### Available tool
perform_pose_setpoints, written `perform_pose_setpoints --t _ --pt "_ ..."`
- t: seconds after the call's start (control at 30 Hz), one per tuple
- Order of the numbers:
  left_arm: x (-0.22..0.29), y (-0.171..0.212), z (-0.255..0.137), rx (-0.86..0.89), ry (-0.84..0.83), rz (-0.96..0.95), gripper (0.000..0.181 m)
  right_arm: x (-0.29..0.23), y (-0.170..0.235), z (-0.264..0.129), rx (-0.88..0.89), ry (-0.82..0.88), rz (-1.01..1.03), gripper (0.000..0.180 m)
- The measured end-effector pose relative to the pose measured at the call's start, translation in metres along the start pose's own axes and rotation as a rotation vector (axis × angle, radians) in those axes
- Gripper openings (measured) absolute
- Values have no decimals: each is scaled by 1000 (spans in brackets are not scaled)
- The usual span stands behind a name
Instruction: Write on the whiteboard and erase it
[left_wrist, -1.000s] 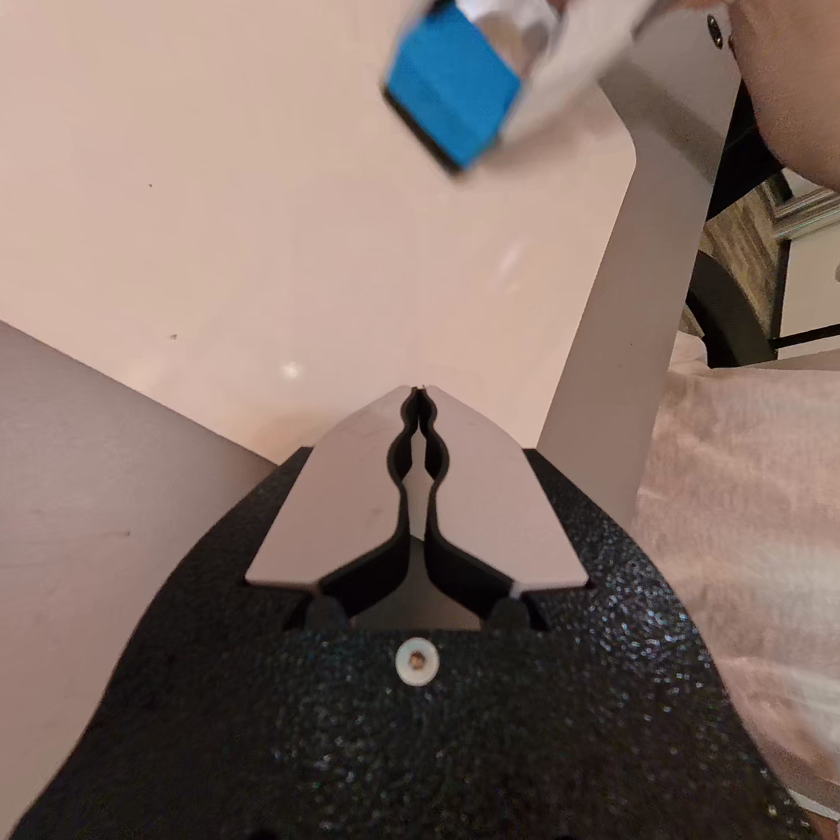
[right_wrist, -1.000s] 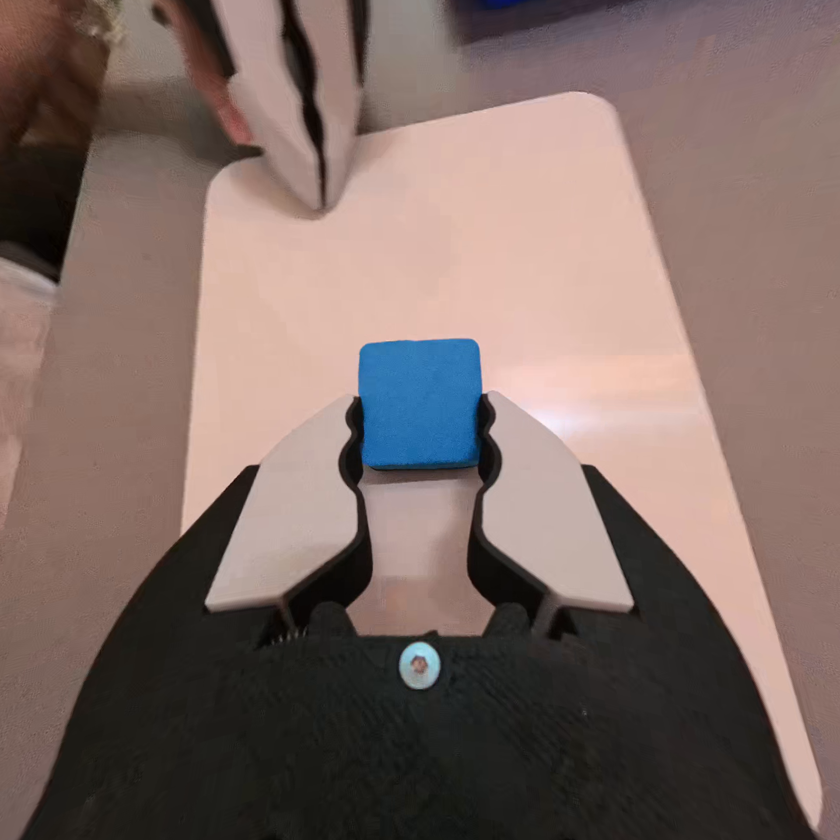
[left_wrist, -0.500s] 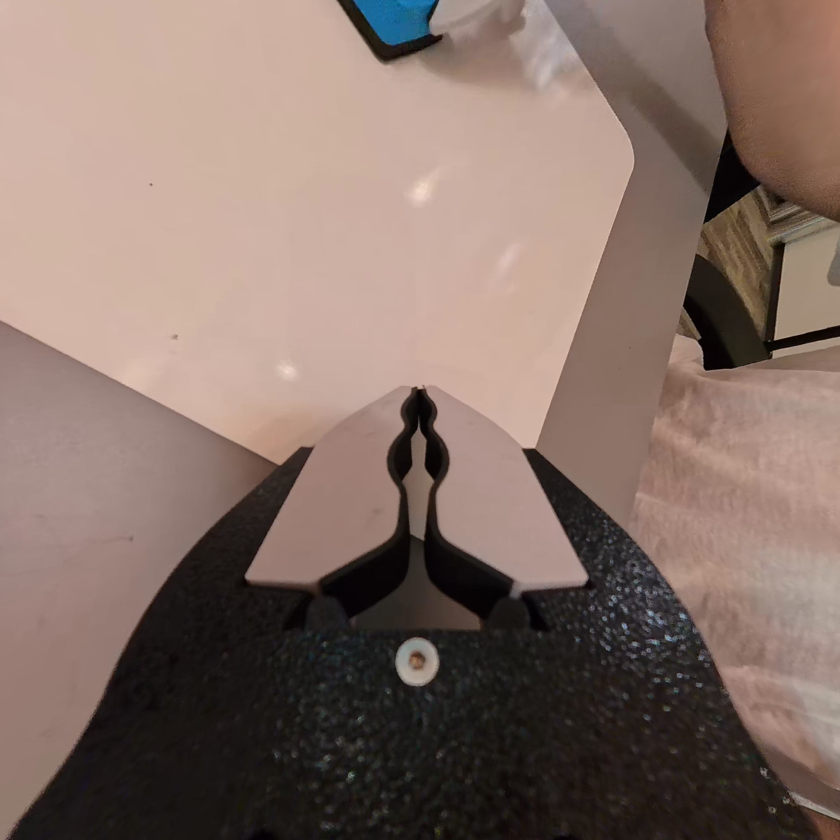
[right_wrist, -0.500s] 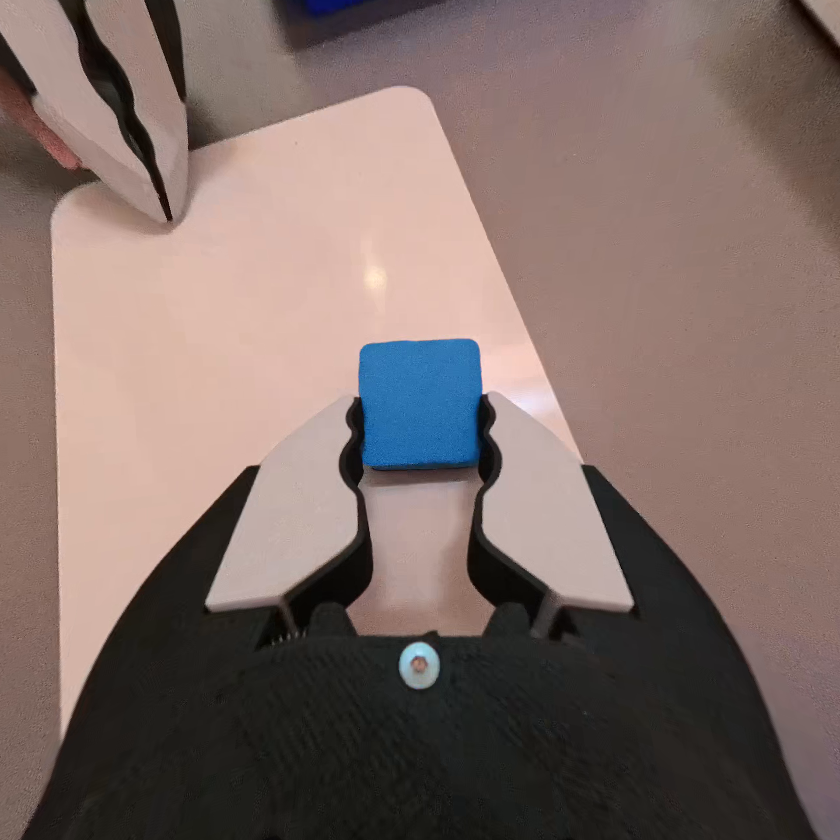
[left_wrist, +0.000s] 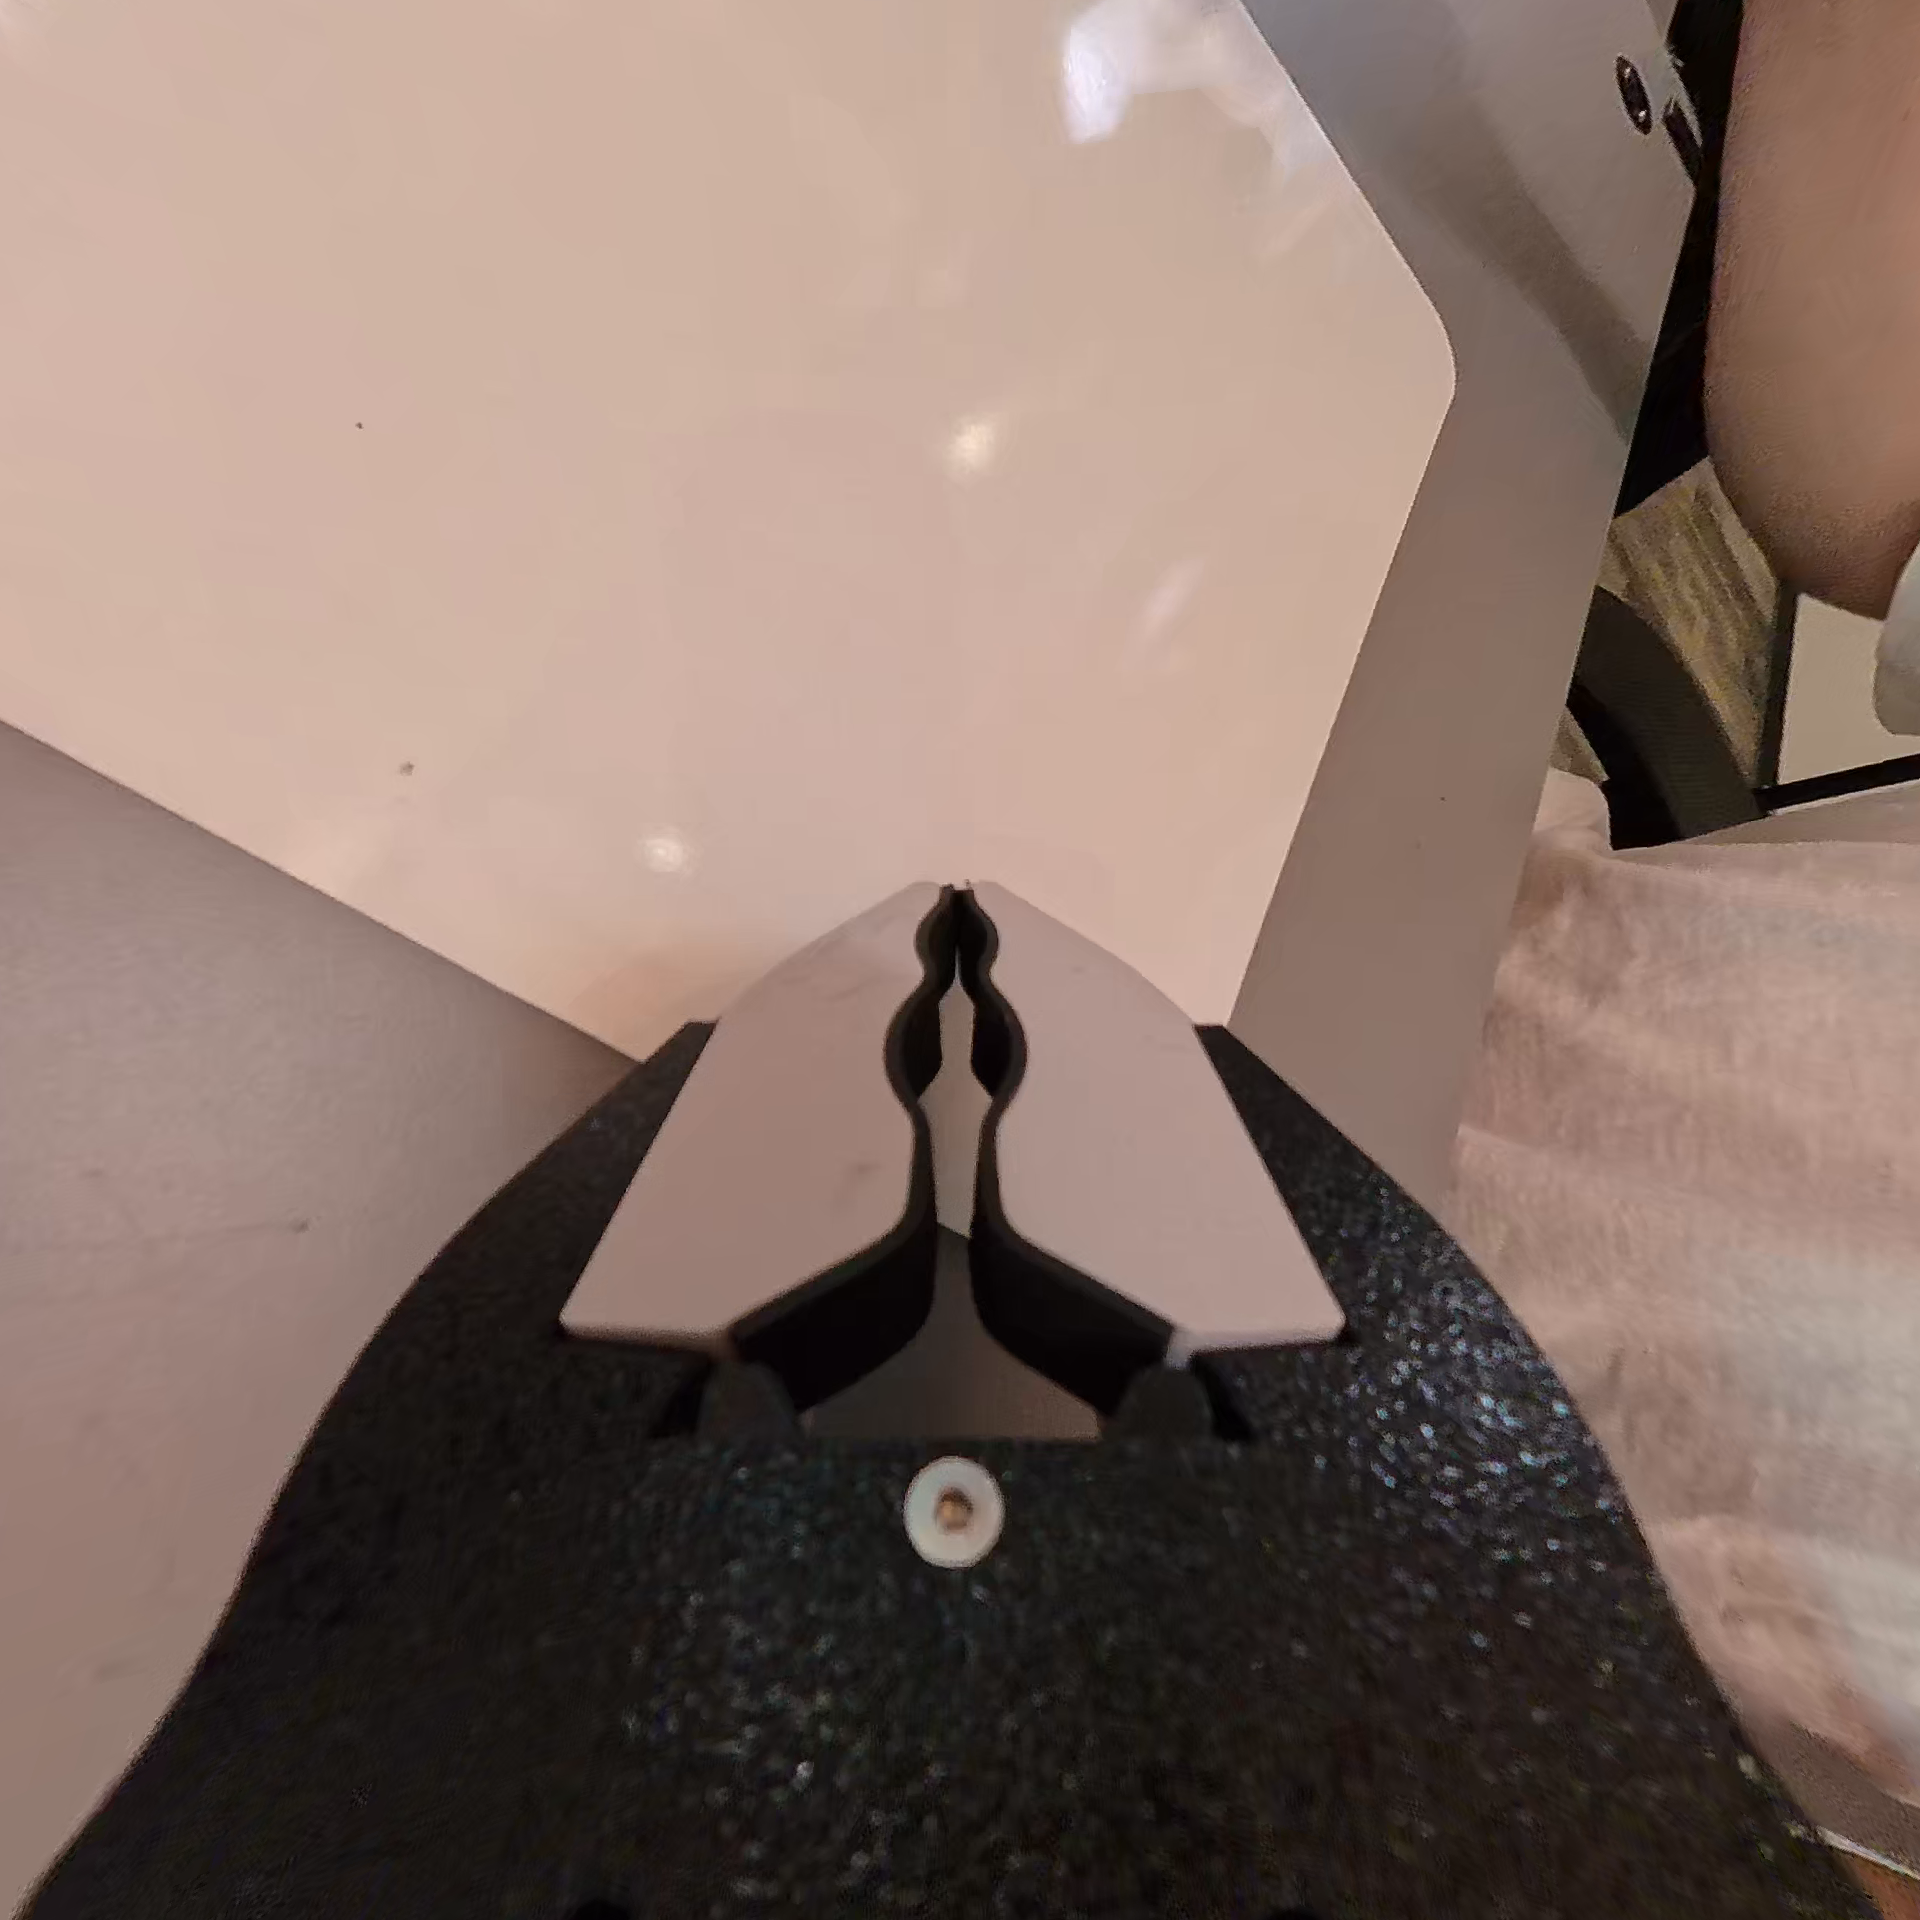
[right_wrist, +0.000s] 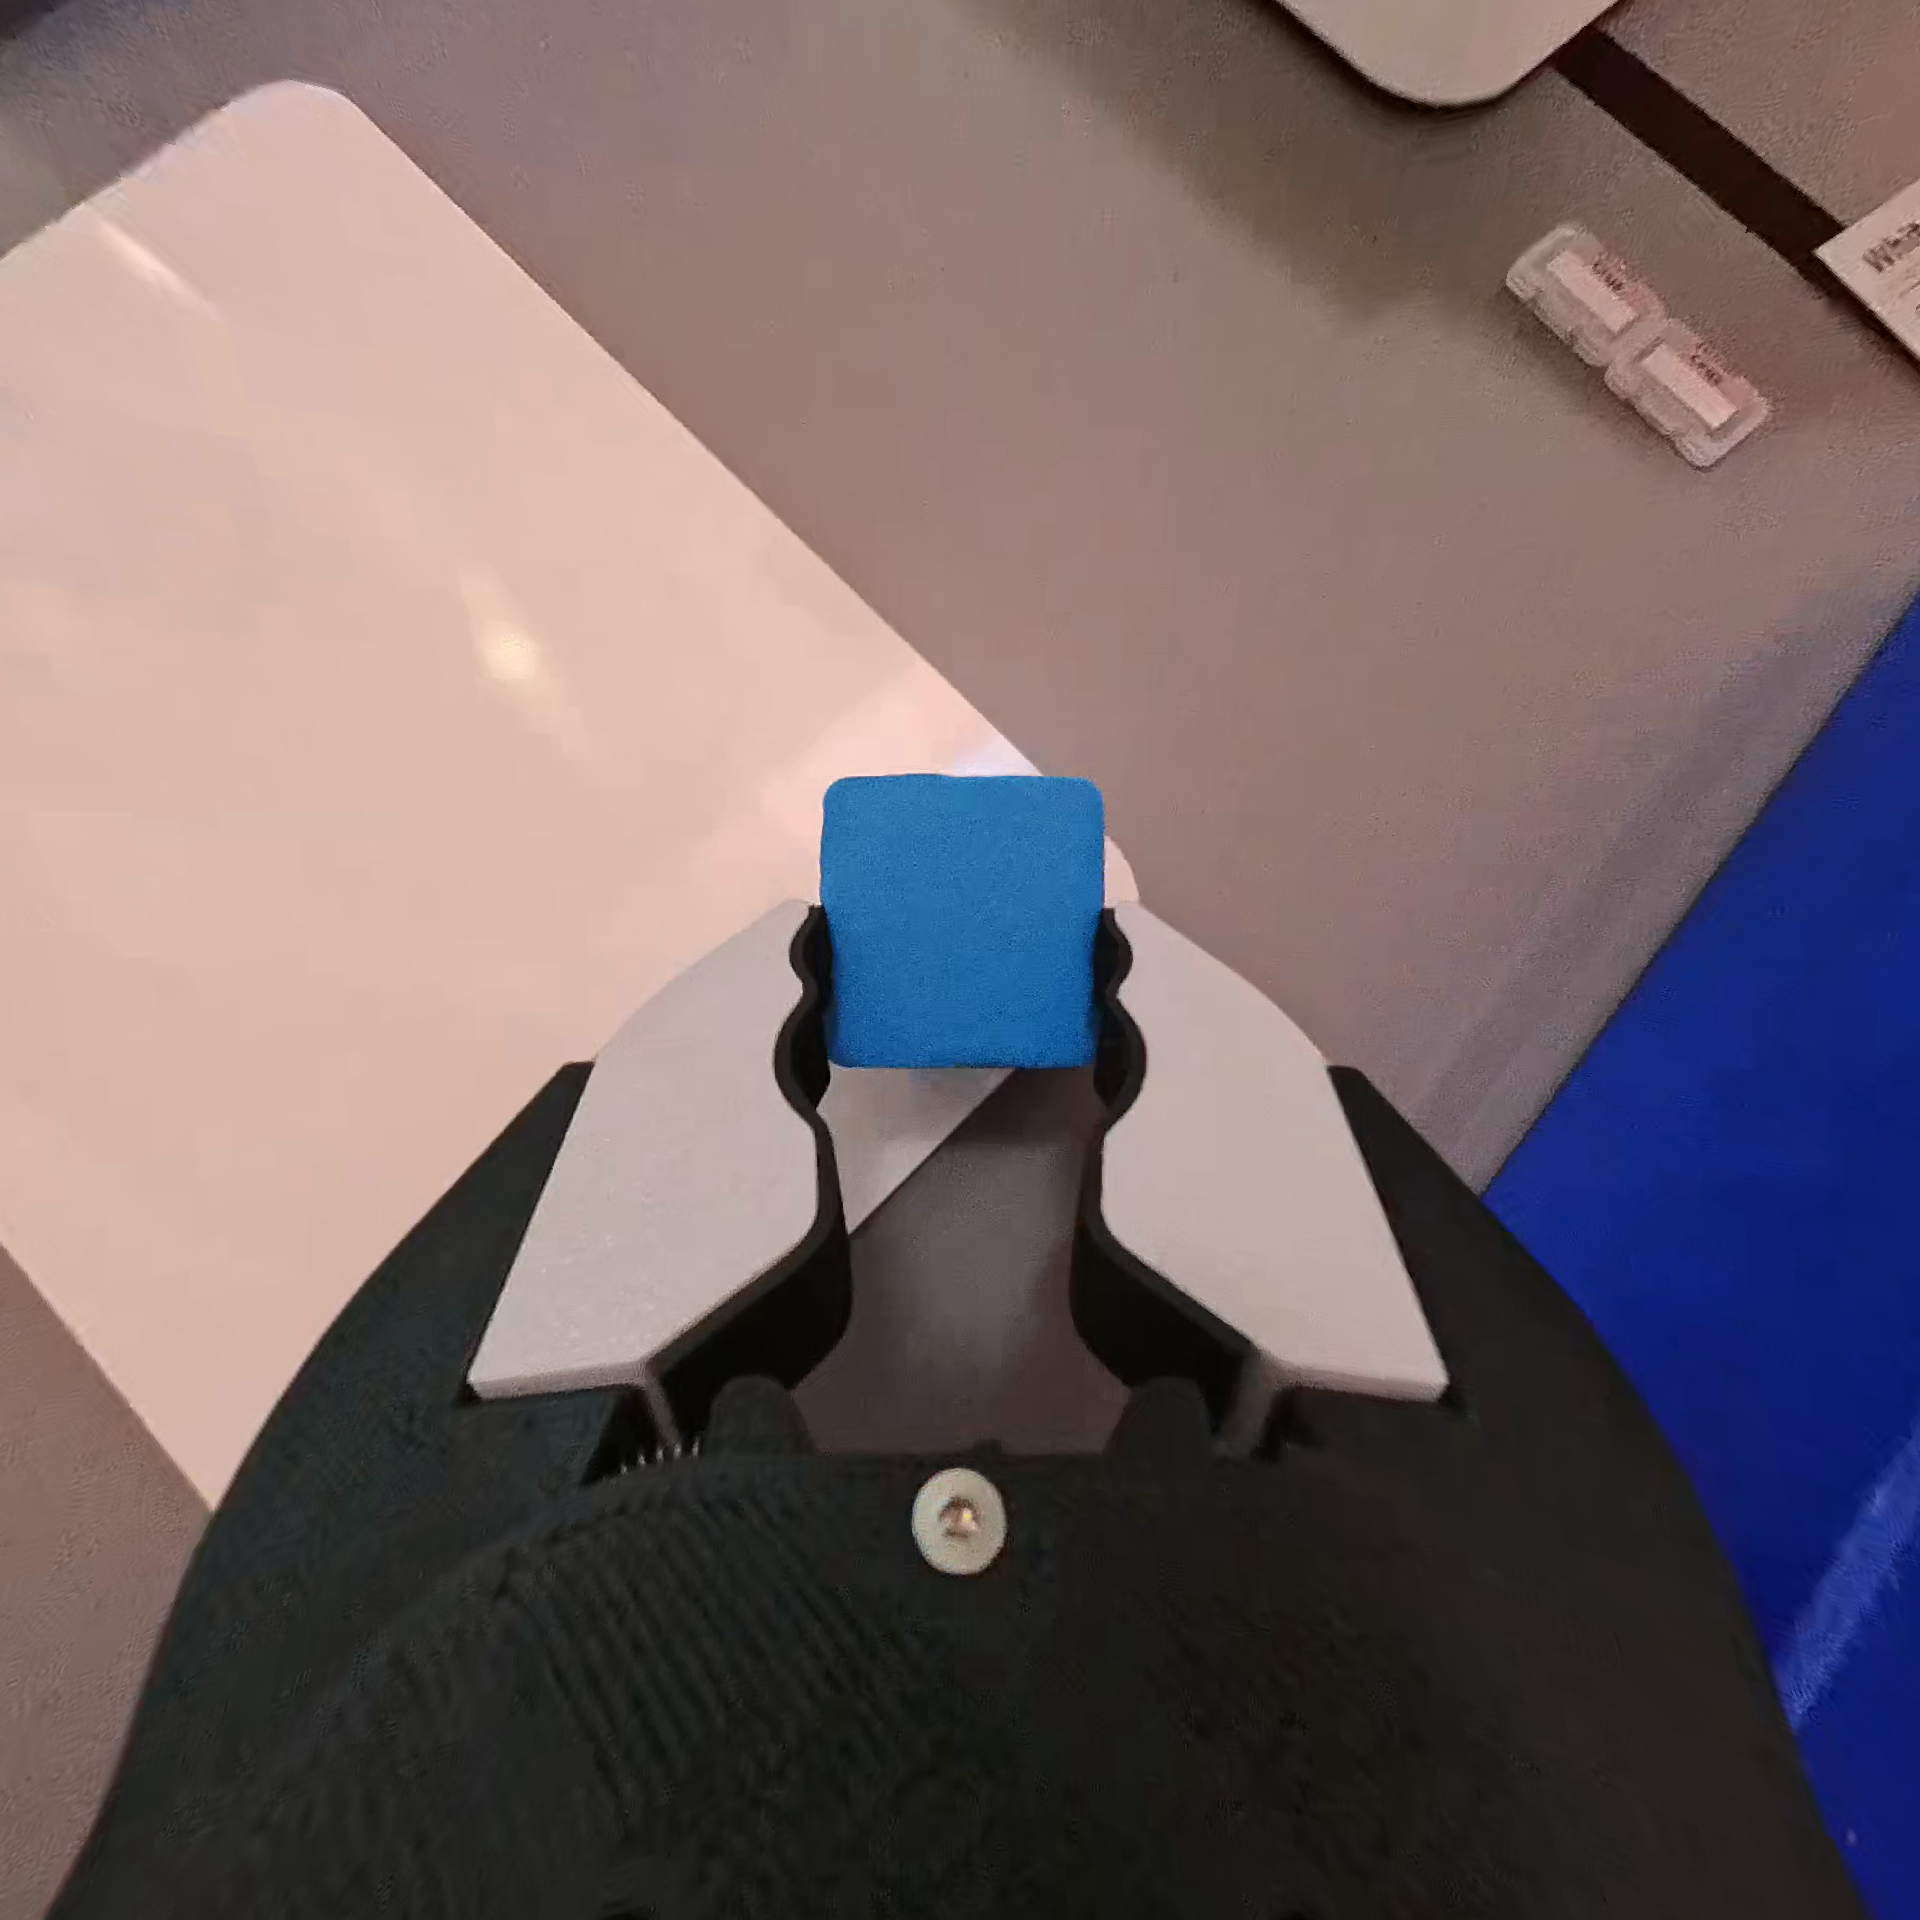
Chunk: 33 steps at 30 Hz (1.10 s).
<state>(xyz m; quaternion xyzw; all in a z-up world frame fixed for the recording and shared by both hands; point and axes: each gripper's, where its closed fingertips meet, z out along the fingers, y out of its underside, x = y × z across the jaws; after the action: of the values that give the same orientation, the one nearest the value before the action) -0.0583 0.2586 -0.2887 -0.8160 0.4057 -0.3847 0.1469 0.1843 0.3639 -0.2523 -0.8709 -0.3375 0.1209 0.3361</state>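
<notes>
While the whiteboard (right_wrist: 343, 623) lies flat on the grey tabletop (right_wrist: 1247, 468), its glossy face shows only light reflections and a few small specks, with no marks visible. The right gripper (right_wrist: 961, 935) holds its fingers clamped on the blue eraser (right_wrist: 958, 925), which sits over the board's right edge near a rounded corner; contact with the board cannot be determined. The left gripper (left_wrist: 956, 894) has its fingers together at the tips, holding nothing, positioned over the near edge of the whiteboard (left_wrist: 623, 468). In the right wrist view, a blue mat (right_wrist: 1714, 1039) lies on the tabletop to the right, two small clear cases (right_wrist: 1636, 358) sit farther back, a paper (right_wrist: 1881, 281) occupies the far right corner, and a white rounded object (right_wrist: 1455, 42) appears at the top edge. In the left wrist view, pale fabric (left_wrist: 1714, 1247) fills the right side beyond the tabletop edge, with a chair (left_wrist: 1662, 727) behind it.
</notes>
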Motion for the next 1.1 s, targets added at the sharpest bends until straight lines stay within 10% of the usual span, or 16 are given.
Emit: perform_pose_setpoints --t 0.17,0.37,0.67,1.0,1.1 --pt "1 0 0 -5 9 1 0 -8 -23 -50 124 117 -66 49" --pt "1 0 0 -6 12 -2 0 121 -5 -136 107 439 125 50" --pt "9 -1 1 -16 -39 101 0 187 76 -92 -67 346 348 51" --pt "61 -148 11 281 -106 236 34 174 80 -58 -166 177 313 53" --pt "69 -210 34 330 -164 270 54 173 78 -61 -192 192 247 84"
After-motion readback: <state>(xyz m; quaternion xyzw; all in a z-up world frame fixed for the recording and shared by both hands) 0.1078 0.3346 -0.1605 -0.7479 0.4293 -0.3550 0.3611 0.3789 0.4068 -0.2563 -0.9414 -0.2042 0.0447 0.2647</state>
